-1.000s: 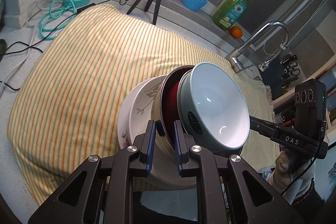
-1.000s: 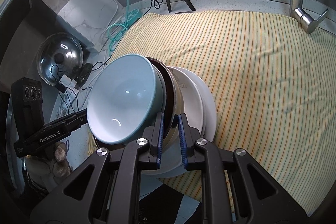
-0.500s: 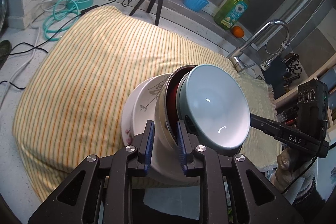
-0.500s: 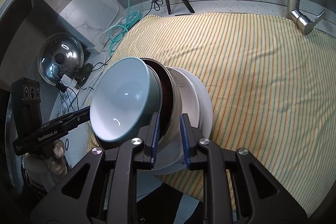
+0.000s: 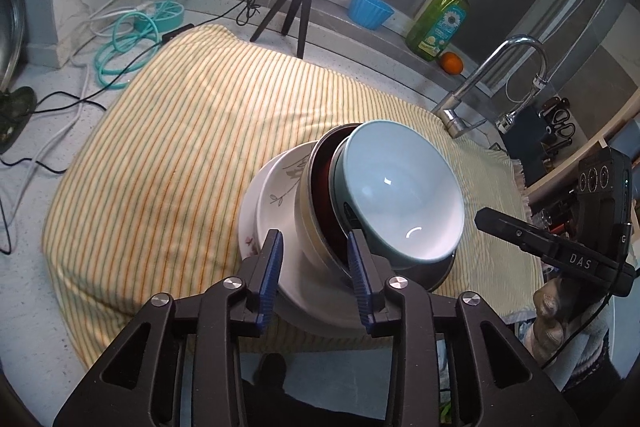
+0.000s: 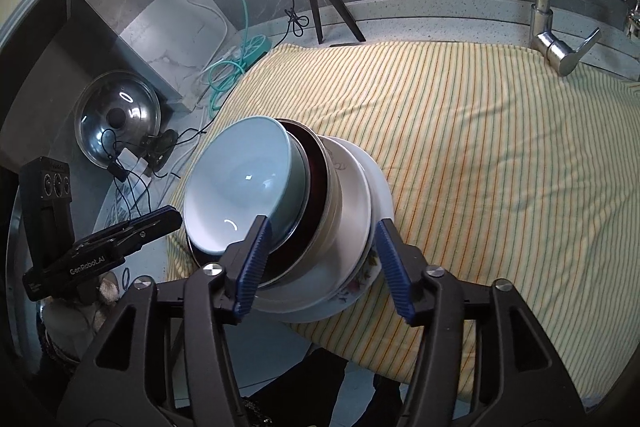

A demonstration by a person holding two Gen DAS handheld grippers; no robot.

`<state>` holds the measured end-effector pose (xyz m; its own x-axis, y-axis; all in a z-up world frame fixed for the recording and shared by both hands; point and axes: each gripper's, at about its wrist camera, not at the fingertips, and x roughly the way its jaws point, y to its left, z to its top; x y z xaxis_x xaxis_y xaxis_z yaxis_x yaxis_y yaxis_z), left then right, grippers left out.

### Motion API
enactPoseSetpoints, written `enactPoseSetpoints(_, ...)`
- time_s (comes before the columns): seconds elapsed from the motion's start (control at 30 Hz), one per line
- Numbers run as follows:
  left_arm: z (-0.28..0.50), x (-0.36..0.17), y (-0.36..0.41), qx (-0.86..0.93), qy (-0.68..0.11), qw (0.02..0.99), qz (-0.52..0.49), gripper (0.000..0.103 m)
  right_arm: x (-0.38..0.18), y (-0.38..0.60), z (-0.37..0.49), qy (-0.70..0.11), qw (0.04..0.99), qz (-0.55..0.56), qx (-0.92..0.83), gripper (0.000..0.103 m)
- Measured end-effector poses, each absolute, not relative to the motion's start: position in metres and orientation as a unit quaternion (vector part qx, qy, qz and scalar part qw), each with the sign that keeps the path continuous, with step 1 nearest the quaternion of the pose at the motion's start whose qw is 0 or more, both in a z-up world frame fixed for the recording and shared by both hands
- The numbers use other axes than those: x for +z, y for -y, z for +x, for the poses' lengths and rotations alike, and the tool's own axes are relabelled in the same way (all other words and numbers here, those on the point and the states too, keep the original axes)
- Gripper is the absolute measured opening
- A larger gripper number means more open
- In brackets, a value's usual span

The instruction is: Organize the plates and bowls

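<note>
Bowls (image 5: pixel 400 195), two nested on two plates (image 6: pixel 360 255), both hand-held grippers (image 5: pixel 314 267) (image 6: pixel 320 263) just opening, gripping nothing

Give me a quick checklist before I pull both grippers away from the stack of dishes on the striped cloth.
1. Left gripper released: ok, its jaws have just been opening; stack rims between them, pads off.
2. Right gripper released: ok, its jaws have just been opening and stand wide either side of the stack.
3. Light blue bowl nested on top: ok, inside the dark red bowl.
4. Stack standing level: cannot tell, fisheye views make it look tilted.
5. White plate fully on the striped cloth: not ok, it sits at the near edge.
</note>
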<state>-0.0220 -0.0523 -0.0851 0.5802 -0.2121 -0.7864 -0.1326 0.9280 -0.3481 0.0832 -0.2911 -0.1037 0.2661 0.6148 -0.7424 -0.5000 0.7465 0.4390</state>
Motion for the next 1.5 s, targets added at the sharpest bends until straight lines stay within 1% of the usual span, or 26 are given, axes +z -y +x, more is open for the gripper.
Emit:
enactPoseSetpoints(0.03,-0.023,-0.083,0.053,-0.02,-0.455,0.871,-0.184,0.036,-0.102,0.292,0.081,-0.49,0.796,0.058,0.35,0.068)
enactPoseSetpoints(0.1,-0.026,-0.08,0.056,-0.016,-0.45,0.876,-0.175,0.051,-0.101,0.294,0.078,-0.486,0.799,0.057,0.348,0.07)
enactPoseSetpoints(0.17,-0.029,-0.077,0.058,-0.011,-0.445,0.88,-0.167,0.058,-0.099,0.297,0.075,-0.483,0.802,0.055,0.347,0.072)
enactPoseSetpoints(0.2,-0.03,-0.075,0.059,-0.008,-0.444,0.881,-0.163,0.06,-0.097,0.298,0.073,-0.481,0.804,0.055,0.346,0.073)
enactPoseSetpoints(0.27,-0.033,-0.072,0.063,-0.003,-0.44,0.885,-0.152,0.06,-0.094,0.3,0.069,-0.476,0.808,0.055,0.344,0.08)
enactPoseSetpoints(0.37,-0.038,-0.067,0.07,0.005,-0.437,0.89,-0.132,0.068,-0.089,0.304,0.063,-0.466,0.813,0.054,0.345,0.086)
enactPoseSetpoints(0.5,-0.045,-0.061,0.076,0.019,-0.431,0.895,-0.111,0.069,-0.079,0.308,0.053,-0.451,0.823,0.044,0.343,0.09)
enactPoseSetpoints(0.57,-0.049,-0.057,0.078,0.024,-0.426,0.898,-0.108,0.069,-0.074,0.31,0.048,-0.443,0.827,0.04,0.345,0.095)
enactPoseSetpoints(0.6,-0.051,-0.055,0.079,0.024,-0.424,0.899,-0.108,0.069,-0.071,0.31,0.044,-0.438,0.829,0.04,0.345,0.095)
enactPoseSetpoints(1.0,-0.065,-0.039,0.086,0.045,-0.4,0.91,-0.101,0.069,-0.052,0.32,0.024,-0.413,0.842,0.056,0.344,0.096)
enactPoseSetpoints(1.5,-0.07,-0.035,0.089,0.042,-0.395,0.912,-0.101,0.069,-0.056,0.319,0.022,-0.419,0.839,0.06,0.341,0.096)
